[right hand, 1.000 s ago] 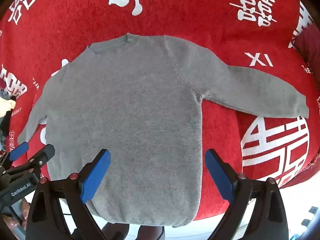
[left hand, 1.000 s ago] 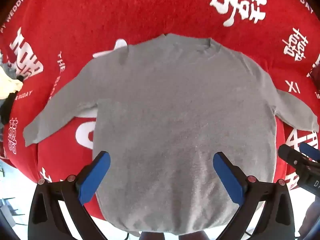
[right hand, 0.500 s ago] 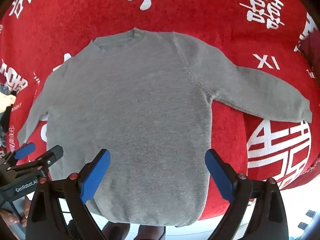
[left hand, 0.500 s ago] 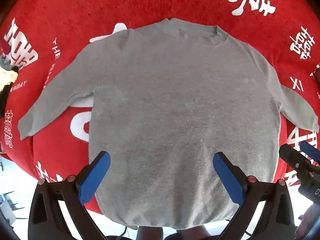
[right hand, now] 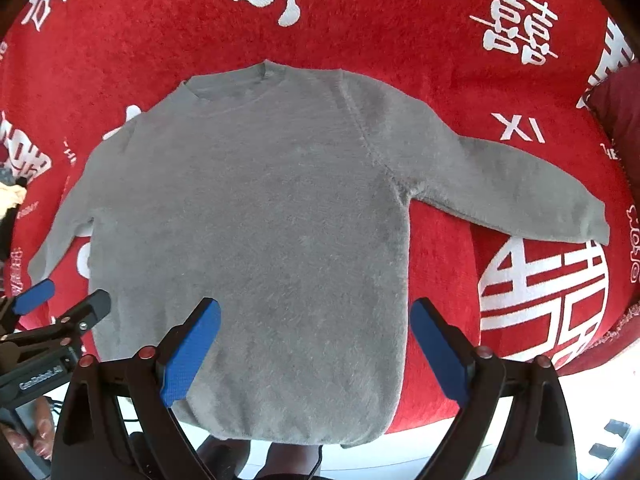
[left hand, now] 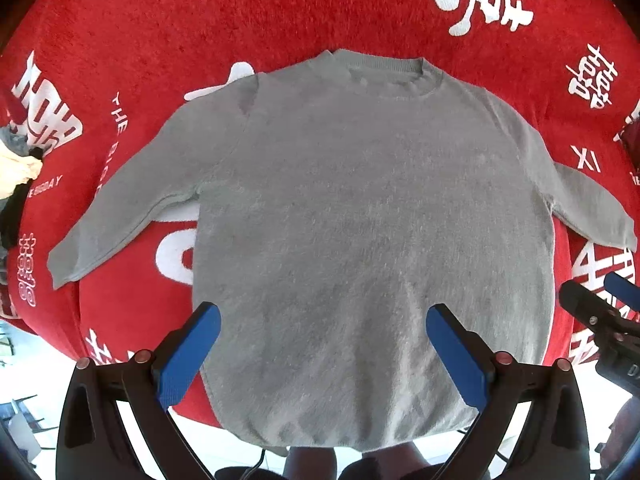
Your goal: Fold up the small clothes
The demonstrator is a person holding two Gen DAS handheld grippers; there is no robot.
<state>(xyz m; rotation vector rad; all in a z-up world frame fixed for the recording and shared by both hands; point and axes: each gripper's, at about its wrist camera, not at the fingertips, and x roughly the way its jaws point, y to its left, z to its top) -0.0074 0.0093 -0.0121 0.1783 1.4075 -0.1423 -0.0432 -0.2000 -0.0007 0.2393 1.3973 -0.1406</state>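
Observation:
A small grey sweater (left hand: 360,208) lies flat on the red cloth, collar away from me, both sleeves spread out to the sides. Its hem hangs slightly over the near edge. It also shows in the right wrist view (right hand: 256,240). My left gripper (left hand: 320,332) is open and empty above the lower part of the sweater. My right gripper (right hand: 314,328) is open and empty above the sweater's lower right part. The right gripper shows at the right edge of the left wrist view (left hand: 600,312); the left gripper shows at the left edge of the right wrist view (right hand: 52,316).
The red cloth (left hand: 280,12) with white characters covers the whole surface, and its near edge drops off below the hem. A pile of other clothes (left hand: 16,176) lies at the far left. A dark red cushion (right hand: 620,116) sits at the right edge.
Both grippers have shifted slightly, so the sweater sits lower and further right in the left view and further right in the right view. The sweater itself has not moved.

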